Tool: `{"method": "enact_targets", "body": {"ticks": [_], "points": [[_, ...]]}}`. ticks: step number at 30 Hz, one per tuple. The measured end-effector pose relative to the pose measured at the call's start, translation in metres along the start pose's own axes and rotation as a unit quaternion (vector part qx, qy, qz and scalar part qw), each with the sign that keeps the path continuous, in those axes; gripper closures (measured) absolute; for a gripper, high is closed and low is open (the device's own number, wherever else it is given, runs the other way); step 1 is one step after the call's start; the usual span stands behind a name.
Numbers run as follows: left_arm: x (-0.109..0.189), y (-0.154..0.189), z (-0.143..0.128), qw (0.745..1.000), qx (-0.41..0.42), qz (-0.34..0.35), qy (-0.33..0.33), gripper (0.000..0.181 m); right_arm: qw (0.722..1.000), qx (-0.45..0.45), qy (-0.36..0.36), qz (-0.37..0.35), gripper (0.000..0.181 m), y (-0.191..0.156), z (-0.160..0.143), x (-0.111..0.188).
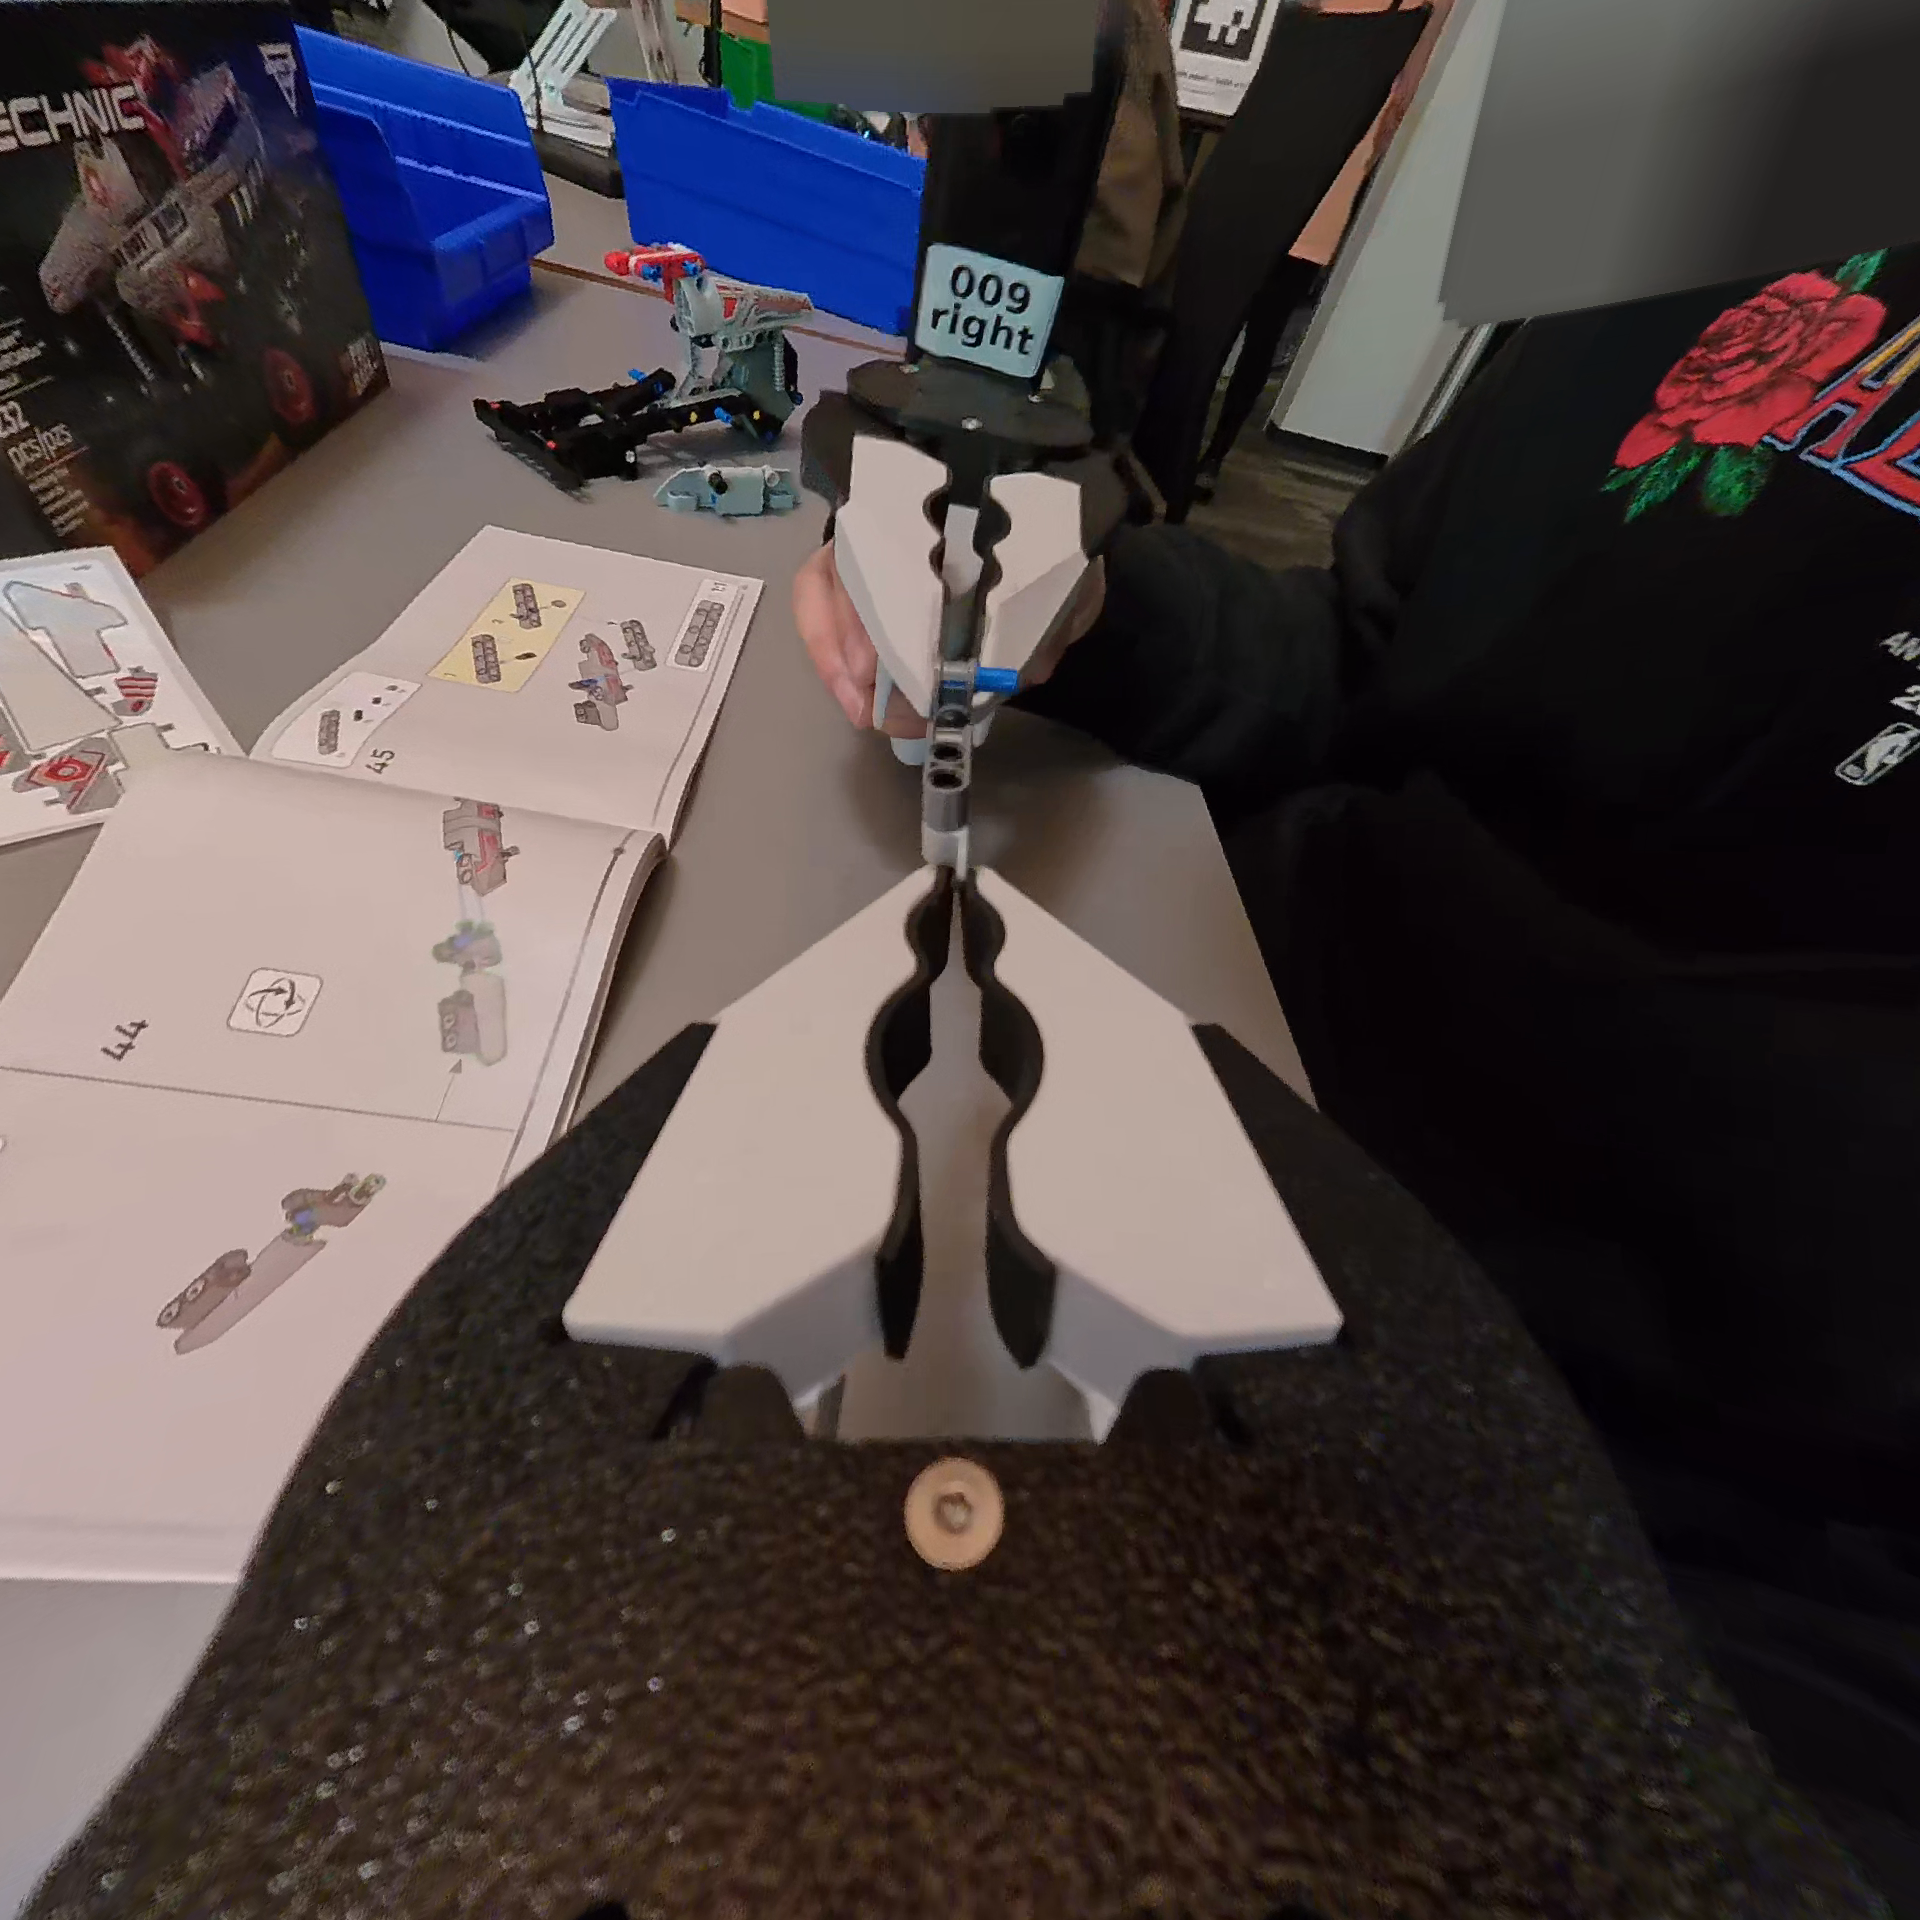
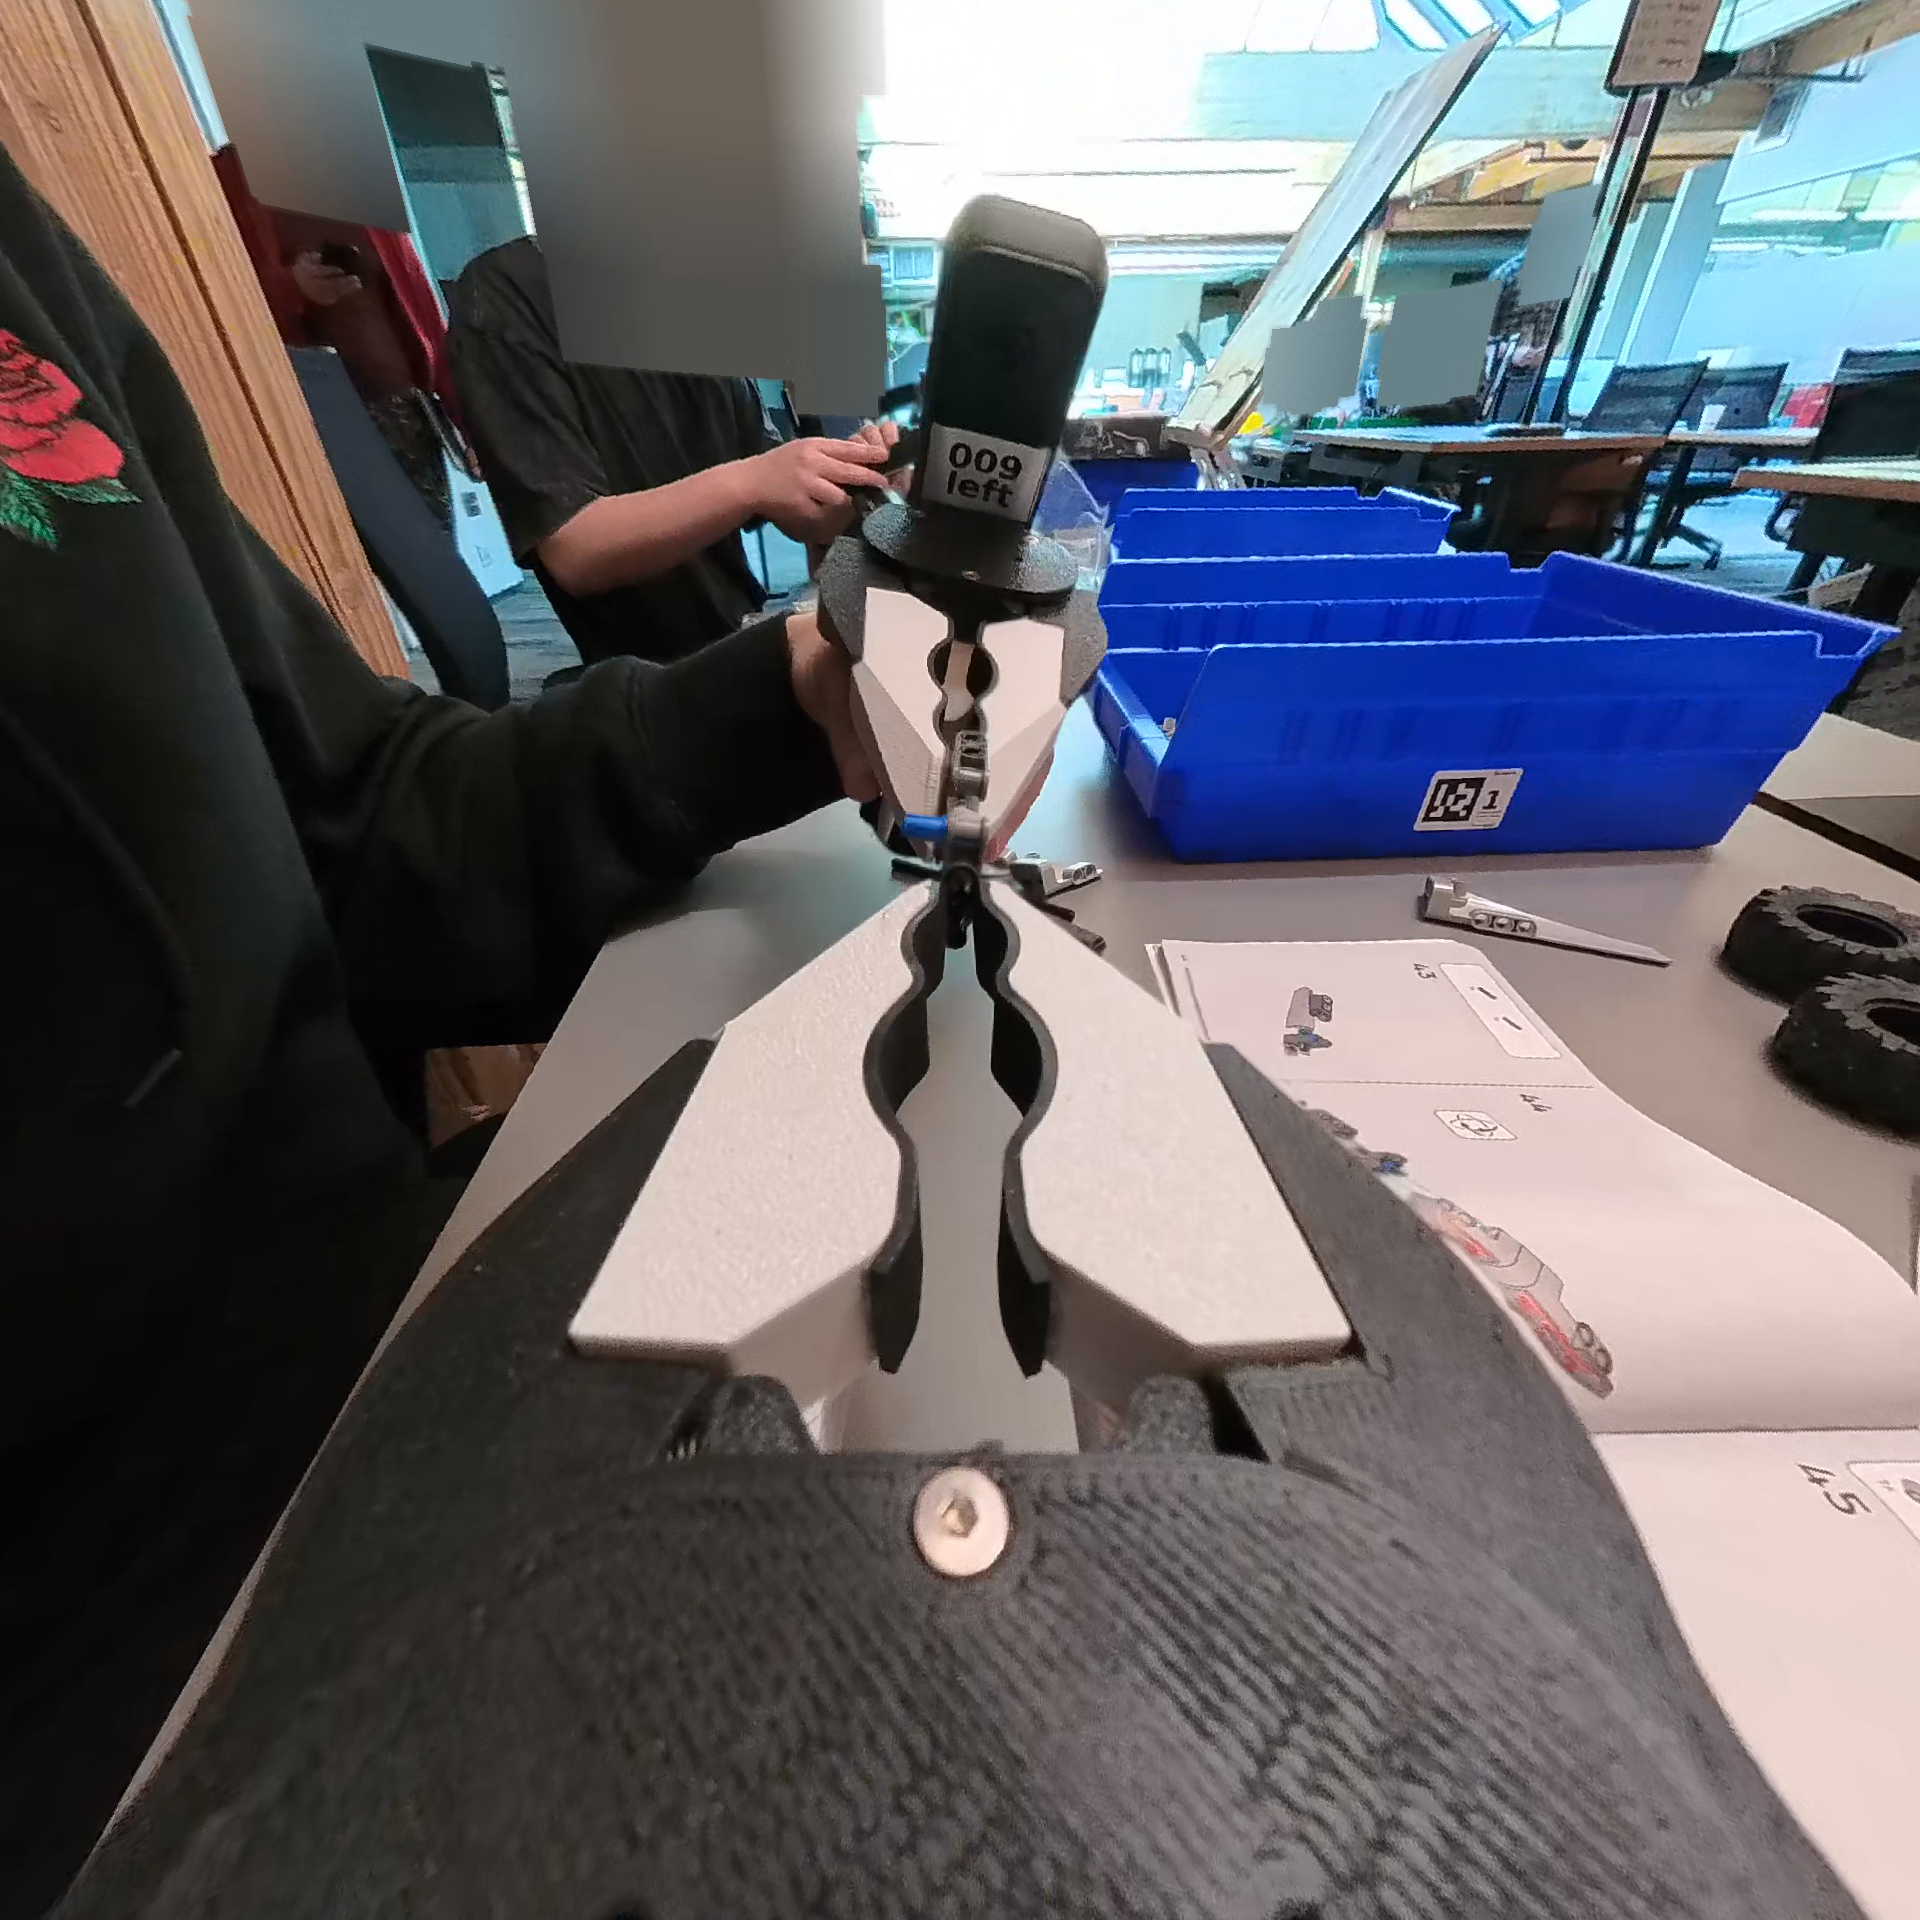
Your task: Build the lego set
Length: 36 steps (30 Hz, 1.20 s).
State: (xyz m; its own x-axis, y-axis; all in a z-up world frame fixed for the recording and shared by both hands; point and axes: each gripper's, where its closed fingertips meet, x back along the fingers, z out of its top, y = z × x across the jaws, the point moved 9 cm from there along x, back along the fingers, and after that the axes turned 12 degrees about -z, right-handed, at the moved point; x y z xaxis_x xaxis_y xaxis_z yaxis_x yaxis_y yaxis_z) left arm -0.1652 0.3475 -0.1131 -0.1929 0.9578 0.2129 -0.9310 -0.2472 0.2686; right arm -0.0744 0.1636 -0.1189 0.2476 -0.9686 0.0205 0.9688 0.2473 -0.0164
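Note:
A small grey lego beam assembly [image 1: 948,769] with a blue pin [image 1: 997,677] sticking out sideways hangs in the air between my two grippers, above the grey table [image 1: 790,894]. My left gripper [image 1: 951,875] is shut on its light grey near end. My right gripper [image 1: 951,717], facing it, is shut on the other end. In the right wrist view, my right gripper [image 2: 961,888] pinches the dark end of the assembly [image 2: 968,800], the blue pin [image 2: 920,826] points left, and the left gripper [image 2: 968,816] clamps the beam's far end.
The open instruction booklet [image 1: 312,987] lies left. A part-built model [image 1: 686,384], a small grey subassembly [image 1: 727,488], the set's box [image 1: 156,260] and blue bins [image 2: 1455,707] lie beyond. Black tyres [image 2: 1829,935] and a grey wedge panel [image 2: 1527,920] lie right. A person sits close. The left gripper's tips are roughly 4 centimeters from the right gripper's.

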Motion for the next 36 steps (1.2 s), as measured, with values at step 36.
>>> {"method": "enact_targets", "body": {"ticks": [36], "points": [[0.0007,-0.0023,0.0053,0.999,0.016,0.02,0.02,0.176,0.999,0.008,-0.037,-0.011,0.178,0.0002,-0.0065,-0.0056]]}}
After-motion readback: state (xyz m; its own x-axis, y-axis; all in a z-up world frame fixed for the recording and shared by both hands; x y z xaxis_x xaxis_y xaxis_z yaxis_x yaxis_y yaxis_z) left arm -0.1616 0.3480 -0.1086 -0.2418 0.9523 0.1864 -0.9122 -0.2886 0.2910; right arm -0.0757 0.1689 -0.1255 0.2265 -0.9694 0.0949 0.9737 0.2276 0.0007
